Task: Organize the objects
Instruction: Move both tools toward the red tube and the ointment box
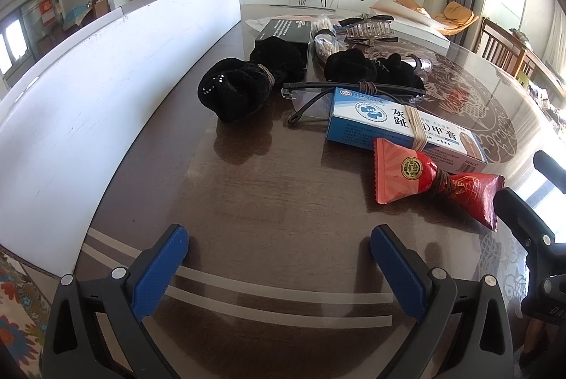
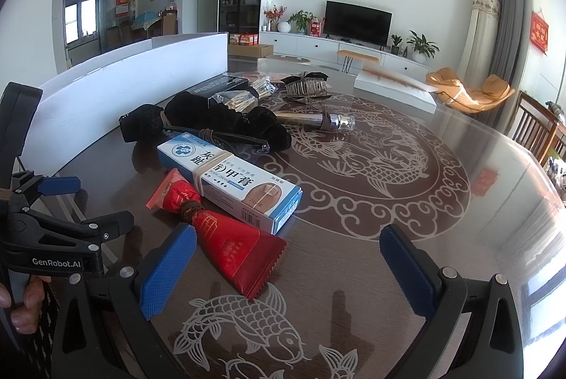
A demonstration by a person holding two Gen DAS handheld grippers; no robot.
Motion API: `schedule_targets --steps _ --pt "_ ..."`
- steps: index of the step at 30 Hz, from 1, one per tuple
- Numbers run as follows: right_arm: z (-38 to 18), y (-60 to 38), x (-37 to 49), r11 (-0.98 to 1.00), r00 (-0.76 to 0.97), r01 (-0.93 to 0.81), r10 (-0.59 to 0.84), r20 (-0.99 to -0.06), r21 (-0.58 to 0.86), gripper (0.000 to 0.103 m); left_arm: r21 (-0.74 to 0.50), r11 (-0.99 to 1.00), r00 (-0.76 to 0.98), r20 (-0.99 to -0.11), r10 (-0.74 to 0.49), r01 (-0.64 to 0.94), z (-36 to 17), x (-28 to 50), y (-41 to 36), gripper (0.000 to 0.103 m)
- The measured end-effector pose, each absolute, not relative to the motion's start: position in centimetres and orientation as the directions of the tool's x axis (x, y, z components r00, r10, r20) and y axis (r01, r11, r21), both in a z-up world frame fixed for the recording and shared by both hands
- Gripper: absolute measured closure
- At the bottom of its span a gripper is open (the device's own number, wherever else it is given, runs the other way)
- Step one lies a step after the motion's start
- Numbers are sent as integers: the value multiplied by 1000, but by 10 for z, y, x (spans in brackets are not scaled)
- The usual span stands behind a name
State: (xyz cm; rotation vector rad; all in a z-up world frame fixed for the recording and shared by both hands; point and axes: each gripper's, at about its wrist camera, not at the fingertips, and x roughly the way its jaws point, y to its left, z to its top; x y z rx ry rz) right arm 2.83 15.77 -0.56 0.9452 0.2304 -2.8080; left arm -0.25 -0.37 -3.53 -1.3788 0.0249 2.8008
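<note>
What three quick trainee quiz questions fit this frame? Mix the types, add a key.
1. True or false: the left gripper is shut on the red packet.
2. What lies partly on the blue-and-white box? A) red packet B) hair claw clip C) glass vial
3. Fill in: the white box stands on the gripper's ___ side in the left wrist view.

Key: 1 false, both grippers are open, right gripper too; 2 A; 3 left.

Black tongs (image 1: 279,258), blue ribbed pads (image 2: 166,276), silver screws, "GenRobot.AI" lettering
</note>
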Motion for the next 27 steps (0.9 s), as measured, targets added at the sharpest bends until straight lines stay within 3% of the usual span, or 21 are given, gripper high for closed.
schedule_targets --steps 18,27 --pt "-5 159 25 -977 -775 198 -106 -623 -80 0 5 -999 -610 -792 25 -48 -35 4 -4 0" --pt "1 186 3 -975 -693 209 -198 -693 70 0 5 -998 -607 -794 33 -60 -35 5 -6 0"
